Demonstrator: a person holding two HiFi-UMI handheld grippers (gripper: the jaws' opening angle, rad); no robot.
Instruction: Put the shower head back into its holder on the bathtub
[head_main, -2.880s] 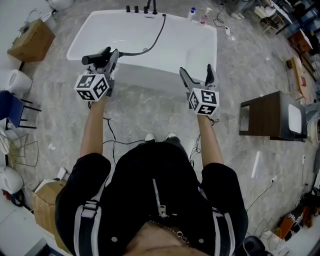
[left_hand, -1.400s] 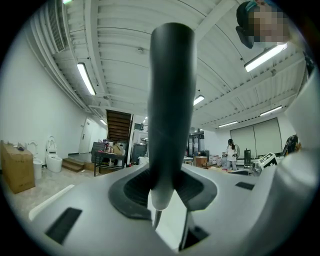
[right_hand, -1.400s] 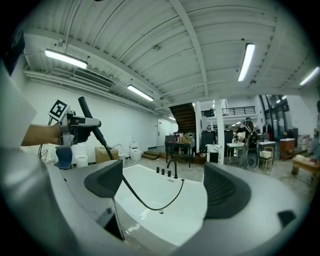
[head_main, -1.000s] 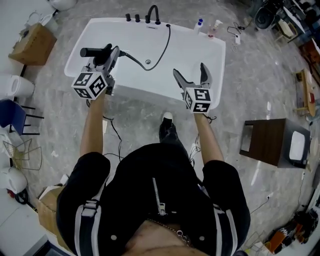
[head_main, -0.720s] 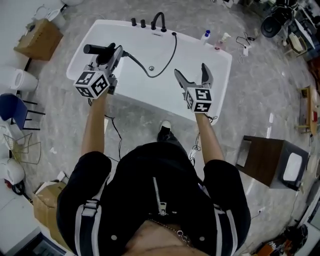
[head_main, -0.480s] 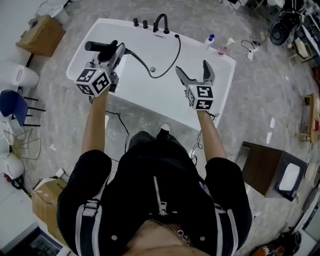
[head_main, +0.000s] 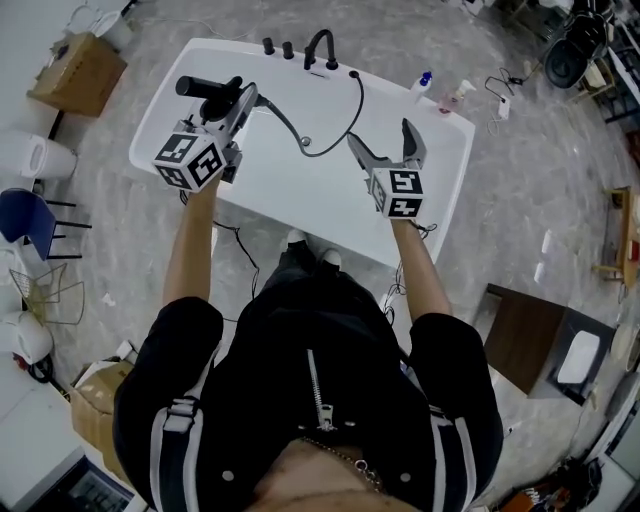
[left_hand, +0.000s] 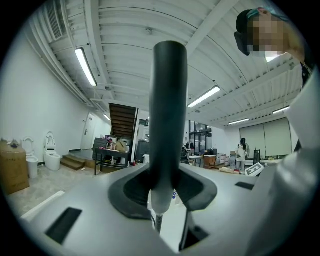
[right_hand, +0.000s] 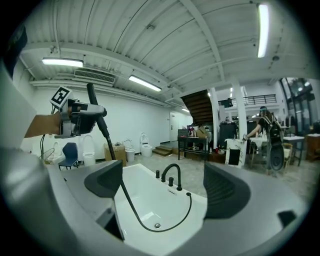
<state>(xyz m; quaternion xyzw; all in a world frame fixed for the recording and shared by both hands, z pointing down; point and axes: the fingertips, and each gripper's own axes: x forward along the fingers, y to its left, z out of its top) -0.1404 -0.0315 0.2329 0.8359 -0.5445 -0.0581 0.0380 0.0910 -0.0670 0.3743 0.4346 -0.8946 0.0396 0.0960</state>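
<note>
Shower head (head_main: 205, 88): up in the air and lying roughly level over the bathtub (head_main: 330, 215), at the end on the head view's left, well apart from the fittings on the far rim.
Left claw (head_main: 238, 98): clenched on the dark handle. The left gripper view shows the handle standing squarely between the two pads, gripped near its hose end.
Right claw (head_main: 380, 137): released, jaws spread wide with nothing between them but a look into the tub. It hovers over the tub's other half.
Hose (head_main: 357, 105): black. It sags from the handle into the basin, curls past the drain (right_hand: 157, 225) and climbs to a small fitting (head_main: 352, 72) on the rim, just beside the faucet (head_main: 322, 45).
Holder: my read is that it's the fitting where the hose ends, but it's too small here to be sure.
Stage: the carry looks under way, and the seating is not yet done.
Risk, snag: the slack loop could catch on the faucet or the knobs (head_main: 278, 47) as the head crosses, dragging the handle askew in the pads.
Risk, slip: the handle is round and looks smooth, so a tug from the hose could twist it or slide it out, and it would clatter into the tub.
Risk, bad seat: if the head arrives tilted at so small a socket, it may perch on the rim and tip off once let go.
Risk, bump: the idle right claw hangs near the likely path, and a knock there would spoil the aim.
</note>
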